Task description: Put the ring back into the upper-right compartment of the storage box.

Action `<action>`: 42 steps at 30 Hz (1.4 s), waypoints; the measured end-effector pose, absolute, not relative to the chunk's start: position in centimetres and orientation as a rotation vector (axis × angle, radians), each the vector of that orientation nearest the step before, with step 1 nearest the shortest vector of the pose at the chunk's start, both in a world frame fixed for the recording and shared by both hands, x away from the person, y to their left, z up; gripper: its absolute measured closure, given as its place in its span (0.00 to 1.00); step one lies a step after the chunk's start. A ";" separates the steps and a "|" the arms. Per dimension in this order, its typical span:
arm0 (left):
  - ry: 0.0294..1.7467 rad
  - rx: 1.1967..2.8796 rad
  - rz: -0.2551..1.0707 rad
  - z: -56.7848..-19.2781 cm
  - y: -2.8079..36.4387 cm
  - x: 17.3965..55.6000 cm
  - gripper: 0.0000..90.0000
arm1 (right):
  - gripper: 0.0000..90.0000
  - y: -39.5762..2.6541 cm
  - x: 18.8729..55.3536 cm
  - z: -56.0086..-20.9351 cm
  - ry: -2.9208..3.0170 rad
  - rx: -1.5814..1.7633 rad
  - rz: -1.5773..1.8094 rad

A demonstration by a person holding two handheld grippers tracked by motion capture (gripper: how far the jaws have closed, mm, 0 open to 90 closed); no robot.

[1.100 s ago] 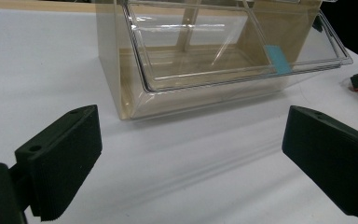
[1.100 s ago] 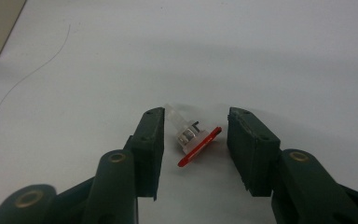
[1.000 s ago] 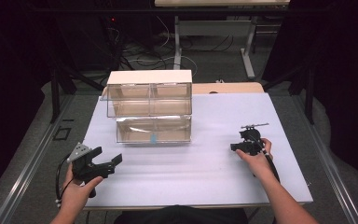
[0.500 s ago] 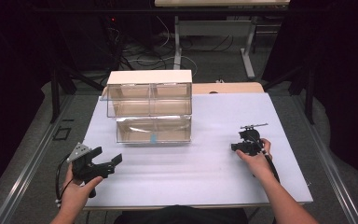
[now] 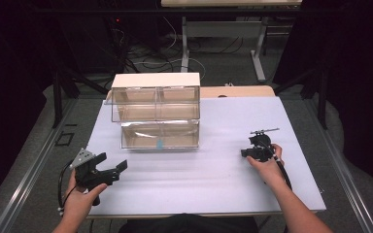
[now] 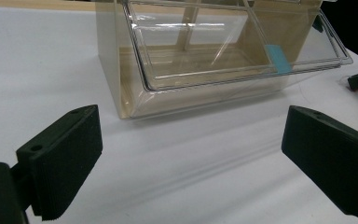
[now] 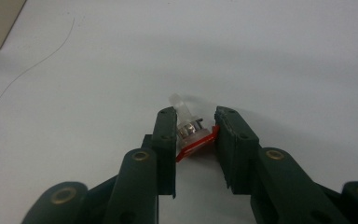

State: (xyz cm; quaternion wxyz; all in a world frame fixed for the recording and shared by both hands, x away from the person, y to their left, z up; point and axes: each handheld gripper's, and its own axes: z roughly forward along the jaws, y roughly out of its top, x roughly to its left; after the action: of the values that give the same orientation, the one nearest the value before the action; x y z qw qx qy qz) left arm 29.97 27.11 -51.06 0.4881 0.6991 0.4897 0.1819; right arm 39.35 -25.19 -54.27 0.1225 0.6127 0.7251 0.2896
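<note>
A clear plastic drawer cabinet [image 5: 156, 109] stands at the back left of the white table [image 5: 213, 179]. Its wide lower drawer [image 5: 160, 134] juts forward and carries a blue tag [image 5: 160, 144]. My left gripper [image 5: 112, 162] hovers open near the table's front left corner, facing that drawer [image 6: 205, 56] from a short distance, and the left gripper [image 6: 191, 154] has nothing between its jaws. My right gripper [image 5: 245, 153] rests low on the table's right side. The right gripper [image 7: 195, 123] is shut on a small part [image 7: 189, 130] with a red base, a metal ring and a clear cap.
A thin wire or hair [image 7: 32, 60] lies on the table ahead of the right gripper. Behind the table stand a tan board [image 5: 243, 91], desk legs and floor cables [image 5: 194, 53]. White tabletop stretches between the two grippers.
</note>
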 end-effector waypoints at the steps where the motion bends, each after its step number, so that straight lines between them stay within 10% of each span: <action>1: 1.191 1.699 0.442 -51.1 27.1 30.0 0.06 | 0.78 -25.3 39.3 -54.2 2.118 1.782 0.840; 42: 1.190 1.695 0.444 -51.0 27.2 30.0 0.07 | 0.78 -26.9 38.6 -52.2 1.994 1.859 1.113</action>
State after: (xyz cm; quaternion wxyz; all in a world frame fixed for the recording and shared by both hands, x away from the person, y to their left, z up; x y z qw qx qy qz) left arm 29.95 27.18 -51.05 0.4896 0.6979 0.4899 0.1826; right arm 38.63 -26.93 -52.17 0.0983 0.6282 0.6740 0.3761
